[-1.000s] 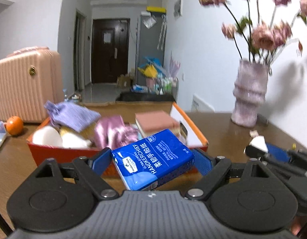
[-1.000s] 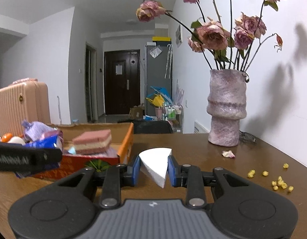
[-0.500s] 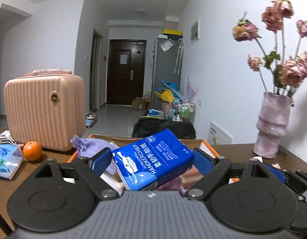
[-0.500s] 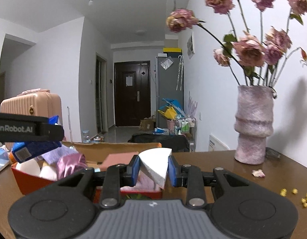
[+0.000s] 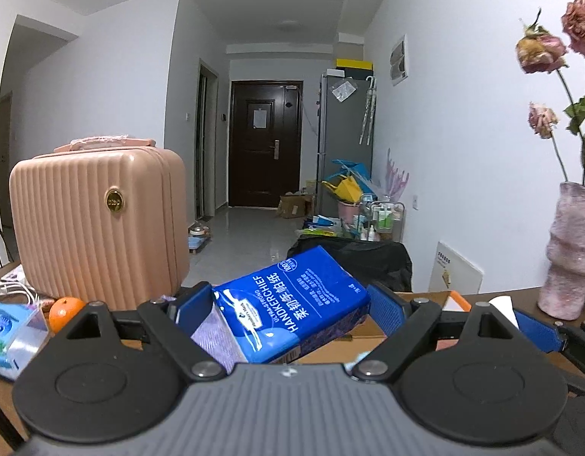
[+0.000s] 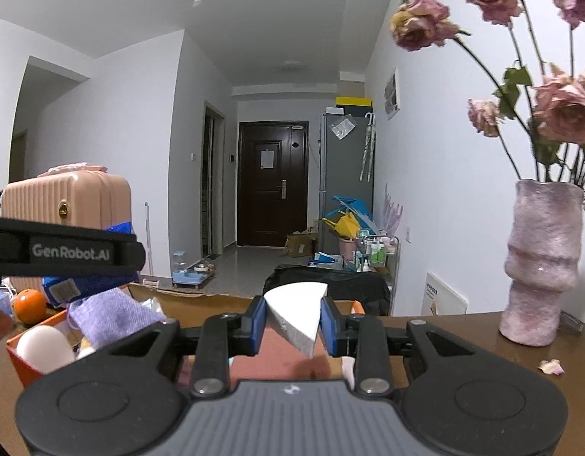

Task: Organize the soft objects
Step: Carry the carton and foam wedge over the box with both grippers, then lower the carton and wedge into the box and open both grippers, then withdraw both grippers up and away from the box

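My left gripper (image 5: 288, 304) is shut on a blue handkerchief tissue pack (image 5: 292, 304) and holds it above the orange box (image 5: 425, 298). In the right wrist view the left gripper's finger (image 6: 64, 252) and the pack (image 6: 83, 285) show at the left. My right gripper (image 6: 294, 323) is shut on a white wedge sponge (image 6: 298, 313) above the orange box (image 6: 22, 359). The box holds a purple cloth (image 6: 110, 313), a white egg-shaped object (image 6: 45, 347) and a pink sponge (image 6: 281, 355). The right gripper's blue finger (image 5: 535, 328) and the wedge (image 5: 501, 302) show at the right in the left wrist view.
A pink ribbed case (image 5: 98, 220) stands at the back left, with an orange (image 5: 64, 307) and a tissue box (image 5: 15, 332) beside it. A pink vase with dried roses (image 6: 539, 266) stands at the right on the brown table (image 6: 482, 345), with a fallen petal (image 6: 550, 366) near it.
Both grippers have moved forward over the box with their objects still held. The left camera now sits lower and closer, so most of the box is hidden behind the pack.
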A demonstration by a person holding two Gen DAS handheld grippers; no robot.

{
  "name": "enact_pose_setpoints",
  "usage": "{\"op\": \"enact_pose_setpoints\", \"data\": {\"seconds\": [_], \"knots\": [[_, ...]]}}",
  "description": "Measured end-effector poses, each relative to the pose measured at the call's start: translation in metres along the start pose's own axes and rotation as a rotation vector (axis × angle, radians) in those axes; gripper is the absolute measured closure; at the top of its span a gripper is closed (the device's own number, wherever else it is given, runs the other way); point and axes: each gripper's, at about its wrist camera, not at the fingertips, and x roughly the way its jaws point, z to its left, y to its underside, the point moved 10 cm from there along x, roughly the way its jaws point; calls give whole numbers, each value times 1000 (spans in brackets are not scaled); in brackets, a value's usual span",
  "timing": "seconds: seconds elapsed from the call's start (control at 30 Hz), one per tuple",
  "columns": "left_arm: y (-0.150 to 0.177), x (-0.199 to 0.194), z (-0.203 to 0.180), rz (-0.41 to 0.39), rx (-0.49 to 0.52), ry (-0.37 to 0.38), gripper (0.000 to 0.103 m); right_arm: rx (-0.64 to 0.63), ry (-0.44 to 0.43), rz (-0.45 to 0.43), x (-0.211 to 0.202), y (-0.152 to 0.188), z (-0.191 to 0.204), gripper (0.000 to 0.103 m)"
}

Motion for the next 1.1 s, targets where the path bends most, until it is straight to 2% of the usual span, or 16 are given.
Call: {"op": "enact_pose_setpoints", "data": {"seconds": [0.13,0.27,0.33,0.4,0.43,0.47,0.5,0.6,0.83,1.1], "knots": [[0,17,1,4,12,-10,14,-4,-3,5,18,-2,4,73],[3,28,4,19,18,-16,12,-11,0,26,31,-1,5,67],[4,30,7,28,3,-22,2,-13,2,40,34,1,4,62],[3,28,11,20,-11,-27,0,-10,11,45,33,3,2,38],[2,27,12,18,-13,-24,0,-8,13,42,31,3,1,32],[2,26,13,18,-16,-24,0,-5,18,35,29,2,-1,18],[2,25,14,17,-22,-29,0,-2,27,25,27,1,-3,10],[2,23,19,20,-33,-40,0,2,50,8,20,-1,-8,0],[1,-2,31,16,-53,-39,0,16,60,8,-3,-3,-17,0],[8,-65,47,-6,-38,3,0,-8,44,-4,-65,-3,-13,0]]}}
